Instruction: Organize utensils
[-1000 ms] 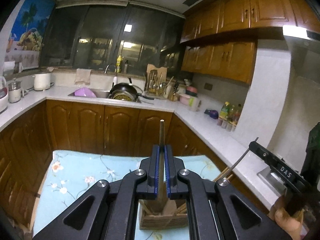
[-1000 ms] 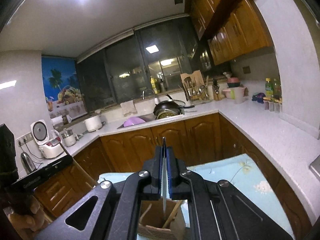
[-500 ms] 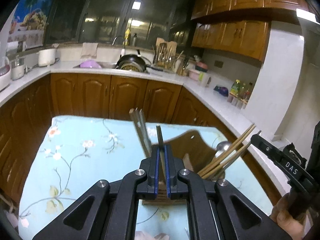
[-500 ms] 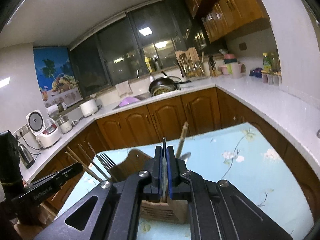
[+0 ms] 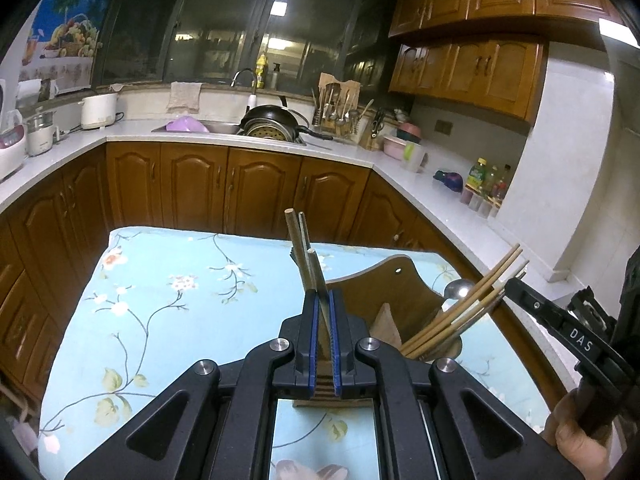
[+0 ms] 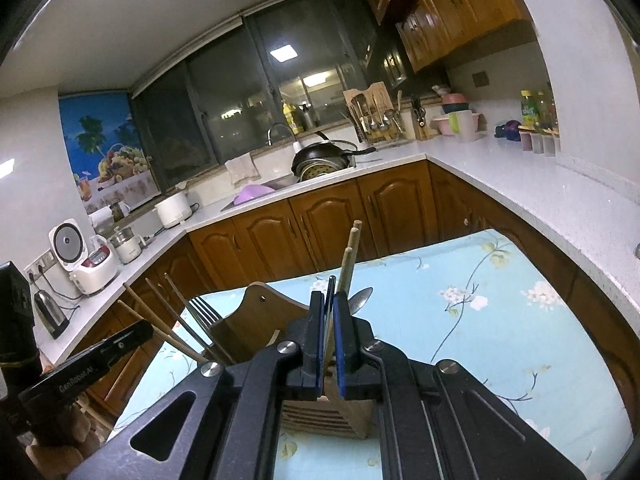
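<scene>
Fingers first: the left gripper [image 5: 325,312] had its blue pads clamped tight on a thin utensil handle [image 5: 318,276], and the right gripper [image 6: 328,312] was clenched the same way on another thin dark handle [image 6: 330,288]. Couldn't tell what kind of utensil either one was, since the business ends were hidden behind the jaws.

Everything sat around the wooden utensil holder [image 5: 394,292], which stood on the light blue floral tablecloth [image 5: 168,300]. Both grippers hung right over the near side of the holder, and both gripped handles ran down toward it. A pair of chopsticks [image 5: 298,244] stuck up out of the holder just past the left gripper's tips. More bamboo chopsticks [image 5: 468,308] leaned out of the holder's right compartment, with a metal spoon [image 5: 458,290] poking up beside them. From the right wrist view a fork [image 6: 204,312] stood on the holder's far-left side, next to the leaning chopsticks. A hand [image 5: 576,436] holding the right gripper showed to the right of the holder.
</scene>
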`<control>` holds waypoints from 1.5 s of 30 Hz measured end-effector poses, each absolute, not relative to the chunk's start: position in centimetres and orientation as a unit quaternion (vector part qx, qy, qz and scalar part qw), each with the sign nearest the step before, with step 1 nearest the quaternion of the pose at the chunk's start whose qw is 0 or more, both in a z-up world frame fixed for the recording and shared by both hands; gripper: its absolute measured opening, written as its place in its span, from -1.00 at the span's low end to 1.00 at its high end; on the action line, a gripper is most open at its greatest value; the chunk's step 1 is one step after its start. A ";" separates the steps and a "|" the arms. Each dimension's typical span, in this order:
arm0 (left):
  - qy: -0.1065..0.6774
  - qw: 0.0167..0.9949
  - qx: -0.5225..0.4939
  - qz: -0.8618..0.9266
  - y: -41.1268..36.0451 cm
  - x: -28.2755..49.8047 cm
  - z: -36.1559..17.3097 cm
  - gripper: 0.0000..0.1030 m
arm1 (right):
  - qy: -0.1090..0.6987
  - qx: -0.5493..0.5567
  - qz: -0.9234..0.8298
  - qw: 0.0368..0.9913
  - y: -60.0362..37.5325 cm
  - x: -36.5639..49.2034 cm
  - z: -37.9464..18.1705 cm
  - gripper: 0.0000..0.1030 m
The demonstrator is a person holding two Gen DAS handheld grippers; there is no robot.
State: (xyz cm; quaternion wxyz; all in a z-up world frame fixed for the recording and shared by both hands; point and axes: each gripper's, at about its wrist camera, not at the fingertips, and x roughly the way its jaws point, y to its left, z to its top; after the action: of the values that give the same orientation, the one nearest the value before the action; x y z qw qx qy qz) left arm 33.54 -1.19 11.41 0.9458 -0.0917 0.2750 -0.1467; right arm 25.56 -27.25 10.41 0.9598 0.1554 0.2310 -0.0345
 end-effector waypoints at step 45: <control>0.303 0.942 -0.131 -0.055 3.0 20.5 5.6 0.49 | 0.229 0.188 -0.011 0.955 -24.1 15.2 5.6 0.42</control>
State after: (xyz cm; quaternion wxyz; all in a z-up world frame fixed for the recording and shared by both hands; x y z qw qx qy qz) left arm 20.51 3.05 5.59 0.9425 -0.1311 0.3026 -0.0550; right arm 15.20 -24.05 5.65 0.9549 0.1884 0.2294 -0.0109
